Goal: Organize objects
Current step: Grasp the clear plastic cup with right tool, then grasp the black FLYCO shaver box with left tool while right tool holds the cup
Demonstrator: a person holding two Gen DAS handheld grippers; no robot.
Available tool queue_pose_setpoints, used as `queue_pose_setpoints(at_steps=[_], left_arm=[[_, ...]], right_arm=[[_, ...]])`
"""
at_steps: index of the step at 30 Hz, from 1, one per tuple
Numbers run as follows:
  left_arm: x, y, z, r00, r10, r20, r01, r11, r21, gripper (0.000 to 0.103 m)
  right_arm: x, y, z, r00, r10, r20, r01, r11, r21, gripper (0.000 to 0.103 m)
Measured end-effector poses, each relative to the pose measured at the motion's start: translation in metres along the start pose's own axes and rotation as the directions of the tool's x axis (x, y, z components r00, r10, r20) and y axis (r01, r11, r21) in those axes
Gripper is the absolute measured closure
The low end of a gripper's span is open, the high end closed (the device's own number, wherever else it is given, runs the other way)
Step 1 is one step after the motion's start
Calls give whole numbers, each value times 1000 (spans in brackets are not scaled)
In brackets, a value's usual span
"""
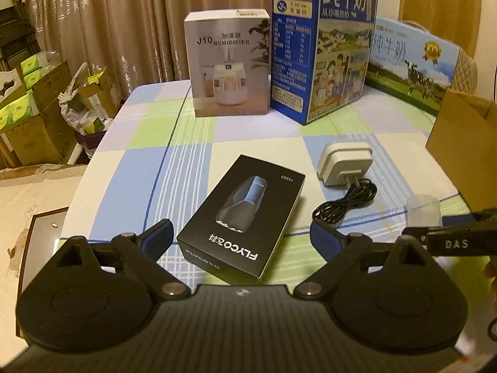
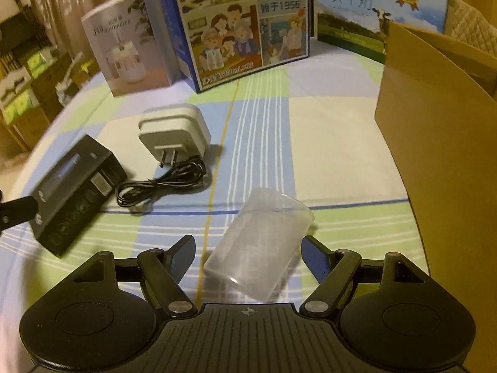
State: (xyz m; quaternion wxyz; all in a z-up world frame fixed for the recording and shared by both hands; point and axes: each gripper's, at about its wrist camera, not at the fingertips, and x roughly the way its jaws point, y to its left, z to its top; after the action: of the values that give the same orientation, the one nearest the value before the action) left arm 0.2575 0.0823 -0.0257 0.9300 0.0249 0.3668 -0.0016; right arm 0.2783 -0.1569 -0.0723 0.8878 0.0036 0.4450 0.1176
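The black shaver box [image 1: 240, 217], a flat matte carton printed FLYCO, lies on the checked tablecloth [image 1: 149, 161] between the spread fingers of the left gripper [image 1: 240, 242], which clasp nothing. Just right of the shaver box sits a white plug adapter [image 1: 344, 163], smooth and rounded, prongs up, with a coiled black cable [image 1: 344, 200] touching its near side. Behind the shaver box stand the grey humidifier box [image 1: 228, 65], the tall blue milk carton [image 1: 323, 46] and, further right, a low pale-blue milk carton [image 1: 413, 68]. Well right of the shaver box, a frosted translucent plastic cap [image 2: 259, 248] lies on its side between the parted fingers of the right gripper [image 2: 247, 255]; whether they touch it I cannot tell. A plain brown cardboard box [image 2: 441, 161] rises at the far right, walling that side. Left of the table, stacked cartons [image 1: 34, 118] crowd the floor.
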Motion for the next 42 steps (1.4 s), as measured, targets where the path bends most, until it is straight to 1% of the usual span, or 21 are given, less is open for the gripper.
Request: queue_pose_setpoints(at_steps=[1, 2, 4, 5, 9, 12, 15, 18, 19, 24, 27, 29, 32, 34, 37, 40, 42], left_arm=[[3, 0, 0, 1000, 0, -6, 0, 1000, 16, 11], [5, 0, 0, 1000, 1, -10, -1, 999, 32, 10], [11, -1, -2, 1000, 5, -20, -4, 997, 73, 10], [14, -2, -2, 1000, 6, -23, -4, 996, 94, 10], [25, -3, 0, 1000, -7, -30, 12, 986, 168, 10], [34, 0, 1, 998, -34, -49, 42, 981, 189, 10], [44, 6, 4, 997, -48, -67, 59, 982, 179, 10], [52, 10, 9, 994, -84, -75, 94, 986, 140, 11], [54, 11, 10, 994, -86, -73, 96, 986, 137, 11], [64, 10, 14, 992, -90, -87, 103, 984, 148, 20], [64, 8, 14, 992, -87, -97, 100, 985, 138, 21], [60, 6, 13, 989, -98, -113, 111, 988, 110, 21], [46, 1, 5, 982, -120, -144, 127, 991, 37, 22], [31, -8, -3, 979, -118, -165, 121, 993, 3, 26], [3, -29, -21, 977, -100, -186, 100, 995, -11, 27], [-27, -49, -45, 975, -109, -193, 107, 994, -18, 27], [-45, -64, -62, 977, -108, -186, 109, 994, -4, 27]], right_arm=[[4, 3, 1, 1000, -16, -2, 16, 1000, -14, 32], [7, 5, 1, 1000, -26, -5, 25, 999, -30, 44], [11, 9, 1, 999, -37, -12, 36, 997, -68, 54], [11, 10, 0, 999, -45, -8, 44, 996, -81, 55], [3, 8, -8, 1000, -17, 3, 18, 996, -90, 55], [-3, 4, -15, 1000, -1, -2, 1, 997, -83, 55], [-8, 0, -21, 1000, 14, -9, -14, 997, -70, 55], [-15, -2, -26, 1000, 26, -11, -26, 998, -63, 55], [-17, -3, -28, 999, 30, -13, -31, 998, -62, 55], [-27, -9, -33, 999, 34, -12, -35, 998, -61, 55], [-31, -15, -37, 999, 31, -16, -32, 998, -50, 55], [-35, -17, -40, 999, 34, -22, -34, 999, -42, 55], [-44, -19, -45, 999, 42, -25, -43, 998, -37, 55], [-52, -19, -52, 998, 60, -31, -61, 997, -40, 55], [-66, -20, -67, 995, 83, -47, -86, 995, -52, 55], [-81, -25, -86, 992, 108, -63, -111, 992, -61, 55], [-89, -27, -98, 989, 123, -77, -129, 989, -77, 55]])
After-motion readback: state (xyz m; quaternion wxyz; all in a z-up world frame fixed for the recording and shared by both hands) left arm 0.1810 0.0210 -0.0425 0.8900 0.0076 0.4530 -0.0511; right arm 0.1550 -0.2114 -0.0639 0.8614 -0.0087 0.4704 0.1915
